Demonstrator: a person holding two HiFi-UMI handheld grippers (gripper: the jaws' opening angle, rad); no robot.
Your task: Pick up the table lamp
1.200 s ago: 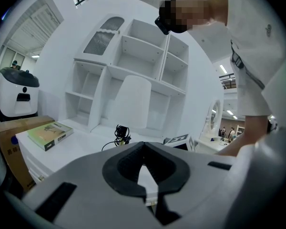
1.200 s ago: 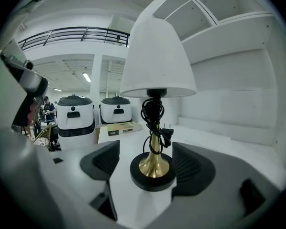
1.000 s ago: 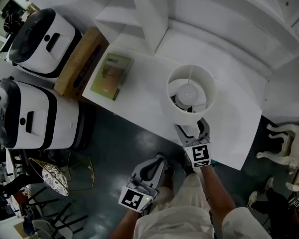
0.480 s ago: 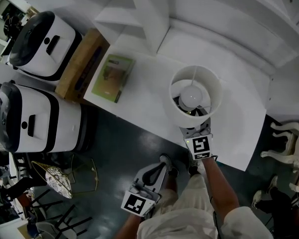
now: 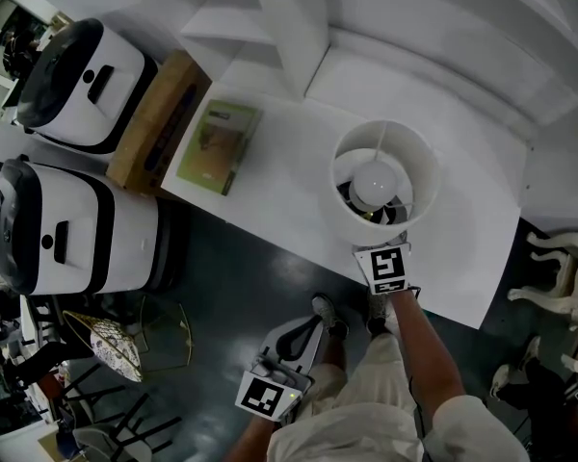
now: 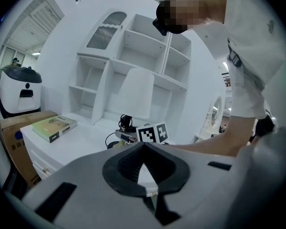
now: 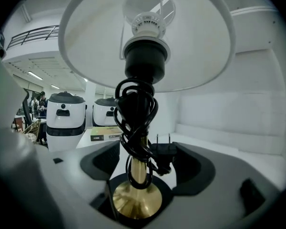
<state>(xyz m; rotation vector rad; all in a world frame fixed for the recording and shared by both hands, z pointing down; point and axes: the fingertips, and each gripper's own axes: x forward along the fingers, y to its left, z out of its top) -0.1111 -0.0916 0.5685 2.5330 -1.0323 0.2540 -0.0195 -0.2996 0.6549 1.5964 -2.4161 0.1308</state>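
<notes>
At the far left, two white-and-black machines (image 5: 63,224) stand on the dark floor, the farther one cut off by the frame edge. A cardboard box (image 5: 159,118) lies just right of them, against the white table (image 5: 289,191), and a green book (image 5: 219,147) sits on the table's left end.

The left gripper (image 6: 143,147) hangs low, off the table's near edge beside the person's legs. Its jaws are pressed together with nothing between them.

Further right is the table lamp (image 5: 376,183), over the table's near edge. From the head view its shade hides the stem, the foot and the right gripper's jaws, leaving only the marker cube (image 5: 387,268) showing.

The right gripper (image 7: 145,151) has its jaws closed on the lamp's dark base, with the brass foot (image 7: 136,202) rising between them. A black cord (image 7: 136,113) is wound round the stem, its plug (image 7: 163,149) dangling. Whether the base touches the table cannot be told.

White furniture (image 5: 549,268) is clipped at the right edge.
</notes>
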